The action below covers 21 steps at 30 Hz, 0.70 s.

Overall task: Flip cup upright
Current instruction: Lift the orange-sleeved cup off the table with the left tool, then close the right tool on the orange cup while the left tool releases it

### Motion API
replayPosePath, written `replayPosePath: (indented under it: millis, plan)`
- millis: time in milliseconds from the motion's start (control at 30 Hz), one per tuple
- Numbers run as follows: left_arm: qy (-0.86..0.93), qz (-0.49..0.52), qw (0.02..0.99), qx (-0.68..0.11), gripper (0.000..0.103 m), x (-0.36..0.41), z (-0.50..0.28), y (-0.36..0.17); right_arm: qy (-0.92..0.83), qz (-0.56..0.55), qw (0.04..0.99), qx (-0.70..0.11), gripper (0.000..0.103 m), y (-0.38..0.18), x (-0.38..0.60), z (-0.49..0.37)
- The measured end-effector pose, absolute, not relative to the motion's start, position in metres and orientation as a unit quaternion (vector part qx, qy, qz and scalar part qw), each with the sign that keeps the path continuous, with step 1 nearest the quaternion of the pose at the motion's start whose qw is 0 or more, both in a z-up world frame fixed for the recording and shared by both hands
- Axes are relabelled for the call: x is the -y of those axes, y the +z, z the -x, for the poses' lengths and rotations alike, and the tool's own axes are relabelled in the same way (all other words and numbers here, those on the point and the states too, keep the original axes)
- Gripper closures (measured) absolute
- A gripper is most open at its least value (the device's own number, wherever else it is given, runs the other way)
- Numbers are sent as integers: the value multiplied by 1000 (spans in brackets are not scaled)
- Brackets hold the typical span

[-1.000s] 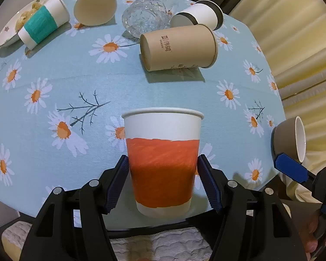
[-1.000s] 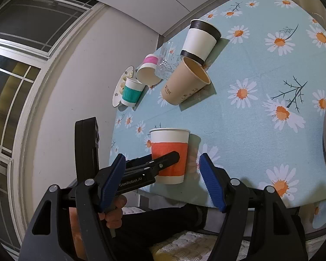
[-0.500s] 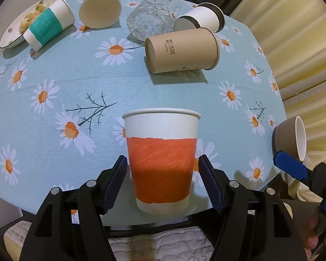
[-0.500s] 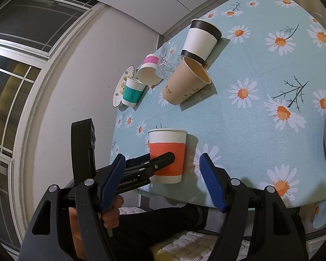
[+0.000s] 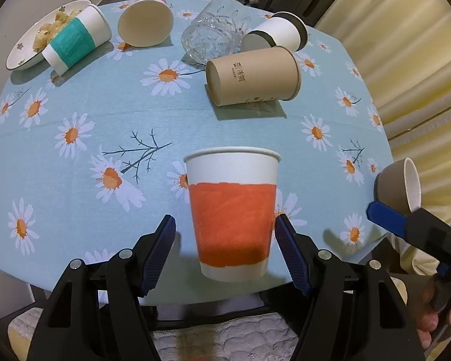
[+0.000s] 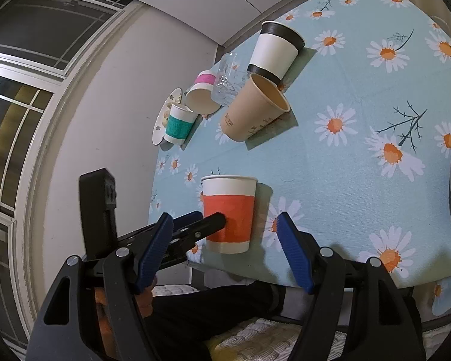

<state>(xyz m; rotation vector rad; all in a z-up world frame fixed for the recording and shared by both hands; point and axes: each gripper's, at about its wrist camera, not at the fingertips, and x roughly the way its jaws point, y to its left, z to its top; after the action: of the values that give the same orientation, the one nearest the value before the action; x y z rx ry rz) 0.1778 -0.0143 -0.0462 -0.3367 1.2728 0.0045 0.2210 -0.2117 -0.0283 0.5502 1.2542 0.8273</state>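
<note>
The left tool has spread wider and let go — its pads now flank the orange-banded cup, apparently just clear of it. The cup stands rim-up near the counter edge, so this flip looks done; beyond, the brown cup lies sideways, and the right tool gapes empty.

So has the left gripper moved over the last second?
Yes. The left gripper has opened and backed off toward the near table edge: gaps now show beside the upright orange-banded paper cup.
</note>
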Motion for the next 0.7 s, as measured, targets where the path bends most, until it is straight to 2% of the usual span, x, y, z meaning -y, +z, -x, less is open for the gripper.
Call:
replayPosePath:
  millis: [700]
  plan:
    - [-8,200,801,-564,36,-31,-104,-21,342,-157,709,-596,32,-54,140,-213]
